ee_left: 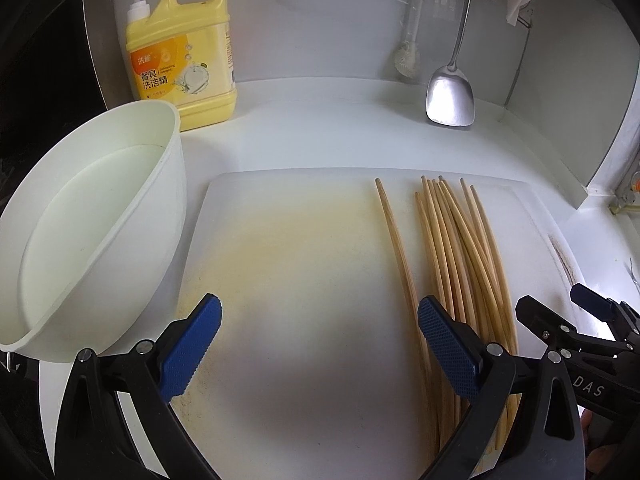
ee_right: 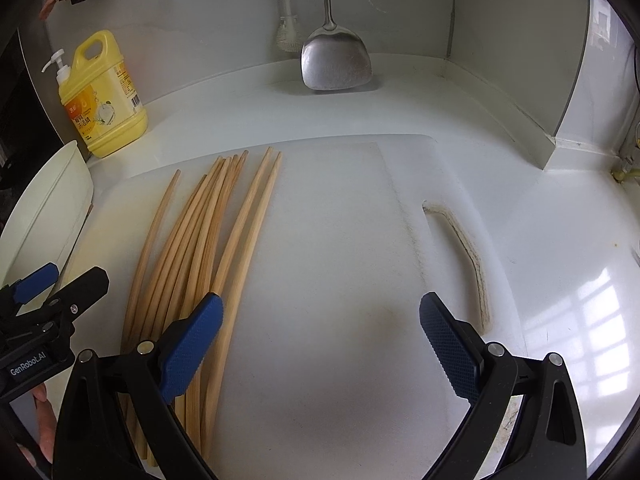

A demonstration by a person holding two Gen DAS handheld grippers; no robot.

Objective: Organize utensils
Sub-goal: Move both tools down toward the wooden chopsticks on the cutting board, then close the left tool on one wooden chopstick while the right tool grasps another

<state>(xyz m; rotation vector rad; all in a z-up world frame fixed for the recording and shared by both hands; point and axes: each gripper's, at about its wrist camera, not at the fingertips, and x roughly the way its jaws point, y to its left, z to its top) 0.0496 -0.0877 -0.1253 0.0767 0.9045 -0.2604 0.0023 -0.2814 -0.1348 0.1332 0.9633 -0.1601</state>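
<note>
Slender, pale bamboo chopsticks (ee_left: pixel 460 256) are being kept in a loose fan on the stained white plastic cutting board (ee_left: pixel 304 264), beside a white plastic tub (ee_left: pixel 92 216). Both the left gripper (ee_left: pixel 320 344) and right gripper (ee_right: pixel 320 344) are being held wide apart, empty. Light, stiff and prone to rolling, the sticks are probably best pinched mid-length.
</note>
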